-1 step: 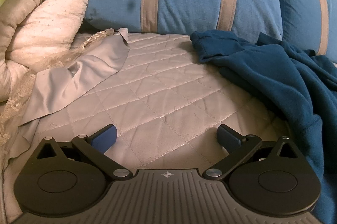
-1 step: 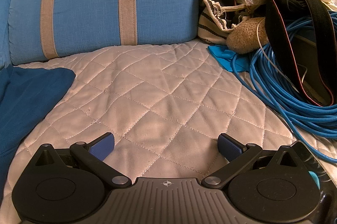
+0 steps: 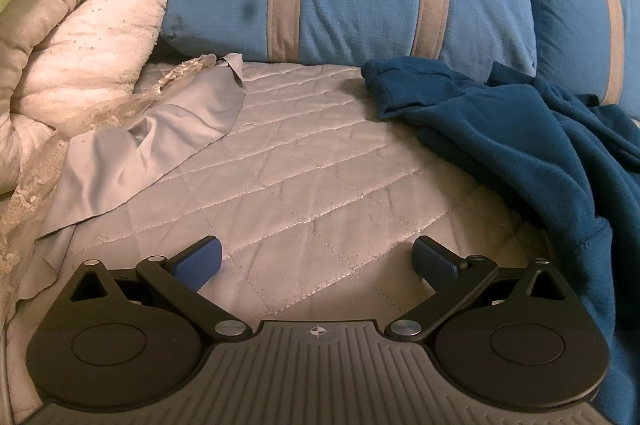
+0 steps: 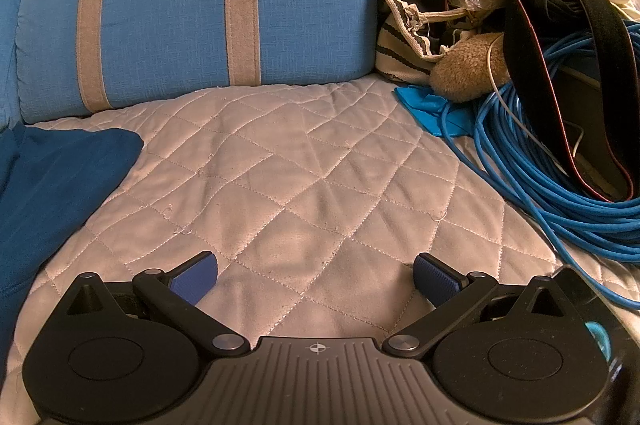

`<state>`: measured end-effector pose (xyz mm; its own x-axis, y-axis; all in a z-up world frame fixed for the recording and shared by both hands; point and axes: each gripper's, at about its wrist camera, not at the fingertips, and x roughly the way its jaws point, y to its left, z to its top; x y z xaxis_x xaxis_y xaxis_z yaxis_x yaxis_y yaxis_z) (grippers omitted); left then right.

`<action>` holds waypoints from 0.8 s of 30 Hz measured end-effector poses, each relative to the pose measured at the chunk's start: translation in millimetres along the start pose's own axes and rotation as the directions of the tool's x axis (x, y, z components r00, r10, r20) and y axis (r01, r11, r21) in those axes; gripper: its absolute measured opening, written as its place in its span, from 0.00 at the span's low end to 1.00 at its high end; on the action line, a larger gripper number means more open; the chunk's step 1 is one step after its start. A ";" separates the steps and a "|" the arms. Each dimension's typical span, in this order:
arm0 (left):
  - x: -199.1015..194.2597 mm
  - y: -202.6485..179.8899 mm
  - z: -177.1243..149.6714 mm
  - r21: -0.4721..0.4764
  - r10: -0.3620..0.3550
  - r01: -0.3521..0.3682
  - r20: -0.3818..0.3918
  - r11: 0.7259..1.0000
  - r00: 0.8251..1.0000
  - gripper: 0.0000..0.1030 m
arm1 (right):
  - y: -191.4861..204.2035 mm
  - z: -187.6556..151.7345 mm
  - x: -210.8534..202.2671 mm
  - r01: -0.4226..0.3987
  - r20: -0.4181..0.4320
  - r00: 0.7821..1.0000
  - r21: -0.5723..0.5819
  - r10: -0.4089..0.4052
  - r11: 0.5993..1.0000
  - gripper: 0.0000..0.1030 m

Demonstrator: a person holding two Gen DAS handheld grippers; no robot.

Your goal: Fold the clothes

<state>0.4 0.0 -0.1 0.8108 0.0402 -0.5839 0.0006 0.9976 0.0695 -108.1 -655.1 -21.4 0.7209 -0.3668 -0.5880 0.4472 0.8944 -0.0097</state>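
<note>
Lying rumpled on the quilt (image 3: 320,193), the sweatshirt (image 3: 520,145) looks soft, thickish, floppy; best pinched at its hem. Both grippers (image 3: 318,261) (image 4: 316,277) gape wide, empty.

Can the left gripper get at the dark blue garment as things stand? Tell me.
Probably yes. The left gripper is open and empty, and only bare quilted cover lies between it and the dark blue garment crumpled to its right.

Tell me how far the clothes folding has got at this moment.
Nothing looks folded yet: the dark blue garment lies rumpled on the quilted cover. Nothing is in hand either; the left hand-held gripper and right hand-held gripper are open over bare quilt. Grasping, spreading and folding all remain.
</note>
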 end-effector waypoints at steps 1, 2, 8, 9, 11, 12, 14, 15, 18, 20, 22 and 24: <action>0.2 0.0 0.1 0.000 0.000 0.000 0.000 1.000 1.000 1.00 | 0.0 0.0 0.0 0.000 0.000 1.000 0.000 0.000 1.000 1.00; 0.5 -0.1 0.2 -0.001 -0.001 0.001 0.000 1.000 1.000 1.00 | 0.1 0.0 0.1 0.000 -0.001 1.000 0.000 0.000 1.000 1.00; 1.5 -0.9 0.6 -0.002 -0.001 0.001 0.001 1.000 1.000 1.00 | 0.3 -0.1 0.4 0.001 -0.002 1.000 -0.001 -0.001 1.000 1.00; 1.2 -1.1 0.4 -0.002 -0.001 0.001 0.002 1.000 1.000 1.00 | 0.5 0.0 0.5 0.001 -0.002 1.000 -0.001 -0.001 1.000 1.00; -0.2 -1.1 -0.4 -0.002 -0.001 0.001 0.003 1.000 1.000 1.00 | 0.7 -0.1 0.8 0.001 -0.002 1.000 -0.001 -0.001 1.000 1.00; -1.1 -1.1 -0.9 0.000 0.001 -0.001 0.004 1.000 1.000 1.00 | 0.7 -0.1 0.9 0.001 -0.002 1.000 -0.001 -0.001 1.000 1.00; -1.3 -1.6 -0.8 0.002 0.003 -0.003 0.003 1.000 1.000 1.00 | 0.8 -0.2 1.0 0.001 -0.001 1.000 -0.001 -0.001 1.000 1.00; -1.4 -1.8 -0.8 0.003 0.003 -0.003 0.003 1.000 1.000 1.00 | 0.9 -0.2 1.1 0.001 -0.001 1.000 -0.001 -0.001 1.000 1.00; -1.5 -2.8 -0.5 0.006 0.007 -0.007 0.004 1.000 1.000 1.00 | 1.8 -0.2 1.4 0.005 -0.001 1.000 -0.006 -0.005 1.000 1.00; -0.9 -3.1 -0.3 0.007 0.007 -0.007 0.003 1.000 1.000 1.00 | 2.1 -0.1 1.8 0.009 -0.001 1.000 -0.008 -0.009 1.000 1.00; -0.8 -3.6 0.2 0.008 0.009 -0.009 0.000 1.000 1.000 1.00 | 0.1 -0.3 2.3 0.003 0.000 1.000 -0.001 -0.003 1.000 1.00; -1.2 -4.7 0.7 0.013 0.014 -0.014 0.000 1.000 1.000 1.00 | -0.7 -0.7 2.8 0.003 0.000 1.000 0.000 -0.003 1.000 1.00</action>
<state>-0.3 -4.8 0.9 0.8105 0.0543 -0.5832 -0.0033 0.9961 0.0881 -106.8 -656.5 -23.6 0.7195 -0.3690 -0.5883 0.4493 0.8933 -0.0109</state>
